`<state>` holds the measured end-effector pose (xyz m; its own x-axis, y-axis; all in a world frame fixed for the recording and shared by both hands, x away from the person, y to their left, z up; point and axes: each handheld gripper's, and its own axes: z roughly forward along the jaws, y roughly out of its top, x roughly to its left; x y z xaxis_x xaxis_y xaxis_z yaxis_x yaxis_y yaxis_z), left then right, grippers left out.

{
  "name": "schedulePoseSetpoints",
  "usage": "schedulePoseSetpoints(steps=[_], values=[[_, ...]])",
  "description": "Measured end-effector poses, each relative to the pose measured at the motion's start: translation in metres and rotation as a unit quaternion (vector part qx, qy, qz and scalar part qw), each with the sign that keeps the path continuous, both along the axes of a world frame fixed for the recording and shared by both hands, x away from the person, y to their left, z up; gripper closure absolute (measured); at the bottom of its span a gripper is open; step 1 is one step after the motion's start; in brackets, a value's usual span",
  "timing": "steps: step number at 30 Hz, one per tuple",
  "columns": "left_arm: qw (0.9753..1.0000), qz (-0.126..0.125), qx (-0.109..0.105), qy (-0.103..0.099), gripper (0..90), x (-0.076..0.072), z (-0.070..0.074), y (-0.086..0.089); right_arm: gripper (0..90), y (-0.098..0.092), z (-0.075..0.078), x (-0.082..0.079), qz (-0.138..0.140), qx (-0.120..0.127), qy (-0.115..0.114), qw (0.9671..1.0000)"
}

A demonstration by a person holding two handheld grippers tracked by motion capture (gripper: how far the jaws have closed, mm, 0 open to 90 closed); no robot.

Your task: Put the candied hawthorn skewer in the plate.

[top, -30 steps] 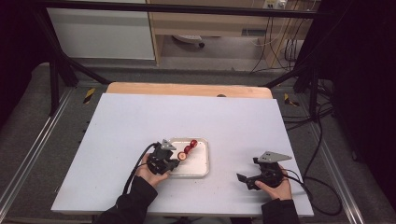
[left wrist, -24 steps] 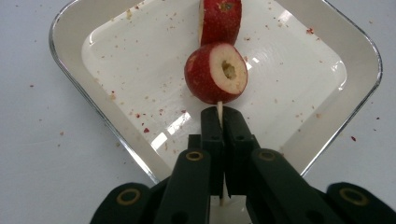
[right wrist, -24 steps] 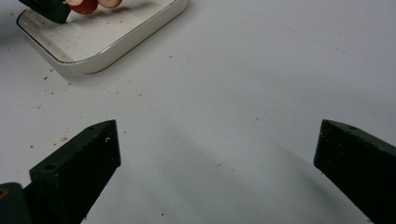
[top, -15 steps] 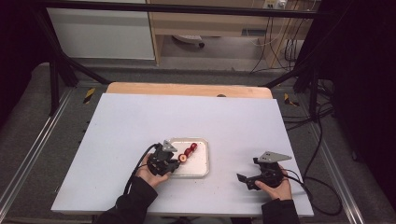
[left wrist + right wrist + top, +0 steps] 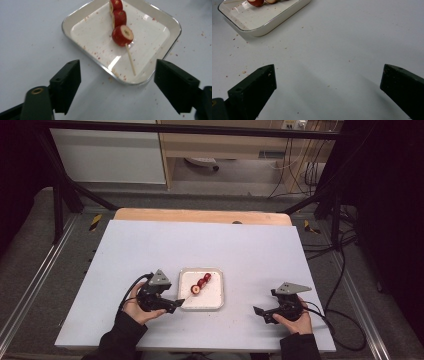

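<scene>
Lying in white tray (image 5: 163, 22), fruit skewer (image 5: 122, 35) just ahead of left hand-held gripper (image 5: 117, 85), jaws wide apart, empty

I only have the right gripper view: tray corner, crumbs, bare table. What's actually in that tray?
Observer: A skewer with three red fruit slices lying in the white tray.
Operator: Is the left tongs holding it?
Observer: No. The left tongs are open, jaws apart just short of the tray's near rim, nothing between them.
Operator: Where does the stick end point?
Observer: Toward the left tongs; its bare tip rests inside the tray near that rim.
Operator: And where is my tongs relative to the tray?
Observer: High view puts the right tongs off to the tray's right, open, on bare table.
</scene>
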<state>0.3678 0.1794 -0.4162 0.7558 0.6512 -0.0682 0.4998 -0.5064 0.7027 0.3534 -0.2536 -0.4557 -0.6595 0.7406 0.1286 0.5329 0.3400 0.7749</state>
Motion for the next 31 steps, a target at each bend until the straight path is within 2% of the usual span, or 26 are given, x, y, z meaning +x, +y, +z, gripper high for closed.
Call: schedulePoseSetpoints(steps=[3, 8, 11, 13, 15, 24, 27, 31], values=[[0.9999, 0.010, 0.000, -0.003, 14.7, -0.004, -0.007, 0.018, 0.8, 0.000, 0.000, 0.000, 0.000, 0.001, 0.001, 1.0000], [0.9994, 0.029, -0.020, -0.004, 7.4, -0.012, -0.018, 0.048, 0.5, 0.000, 0.000, 0.000, 0.000, 0.001, 0.003, 1.0000], [0.9984, 0.049, -0.027, -0.012, 7.1, -0.017, -0.022, 0.063, 0.4, 0.001, -0.001, 0.000, 0.001, 0.000, 0.005, 1.0000], [0.9979, 0.050, -0.038, -0.016, 7.1, -0.020, -0.026, 0.072, 0.5, 0.001, -0.001, -0.001, 0.001, -0.001, 0.006, 1.0000], [0.9977, 0.053, -0.040, -0.017, 6.9, -0.022, -0.030, 0.080, 0.4, 0.001, -0.001, -0.001, 0.001, -0.001, 0.007, 1.0000], [0.9964, 0.069, -0.046, -0.019, 7.9, -0.025, -0.040, 0.102, 0.5, 0.001, 0.000, -0.001, 0.003, -0.001, 0.007, 1.0000], [0.9958, 0.072, -0.054, -0.018, 8.4, -0.025, -0.039, 0.105, 0.5, 0.001, -0.001, -0.001, 0.006, -0.004, 0.005, 1.0000], [0.9961, 0.072, -0.049, -0.016, 8.9, -0.025, -0.040, 0.104, 0.5, 0.002, -0.002, -0.001, 0.008, -0.005, 0.007, 0.9999]])
